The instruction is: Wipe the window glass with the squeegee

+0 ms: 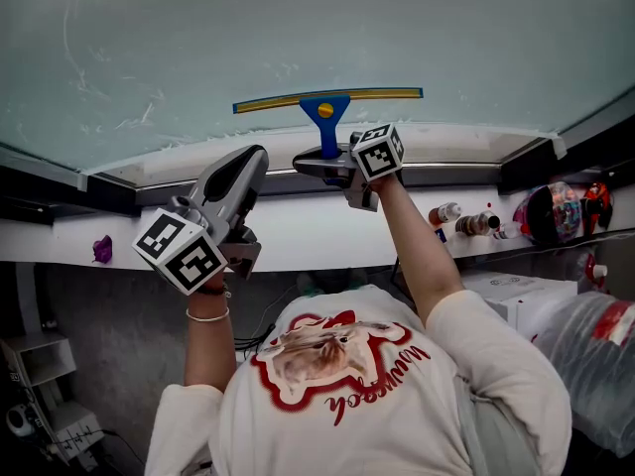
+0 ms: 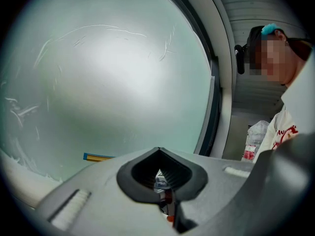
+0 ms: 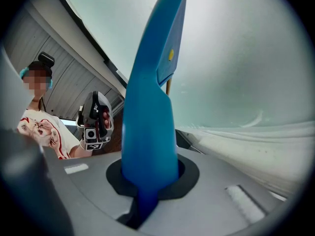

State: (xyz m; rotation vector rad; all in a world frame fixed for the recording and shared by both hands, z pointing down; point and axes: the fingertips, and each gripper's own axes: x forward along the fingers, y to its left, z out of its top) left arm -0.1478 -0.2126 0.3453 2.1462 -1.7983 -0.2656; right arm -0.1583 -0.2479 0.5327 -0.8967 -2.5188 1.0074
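The squeegee has a blue handle (image 1: 325, 117) and a long yellow blade (image 1: 327, 98) lying flat against the frosted window glass (image 1: 298, 28) near its lower edge. My right gripper (image 1: 327, 164) is shut on the handle's lower end; in the right gripper view the blue handle (image 3: 150, 107) rises straight out of the closed jaws of the right gripper (image 3: 150, 173). My left gripper (image 1: 248, 162) is raised to the left of the squeegee, apart from it, shut and holding nothing. The left gripper view shows the left gripper (image 2: 160, 173) facing the glass (image 2: 108, 82), with one blade end (image 2: 98, 157) visible.
A white sill (image 1: 298, 231) runs below the dark window frame (image 1: 446, 174). Small bottles (image 1: 466, 221) stand on the sill at the right, a purple object (image 1: 102, 249) at the left. A white box (image 1: 516, 296) and a plastic bag (image 1: 595, 335) sit at the lower right.
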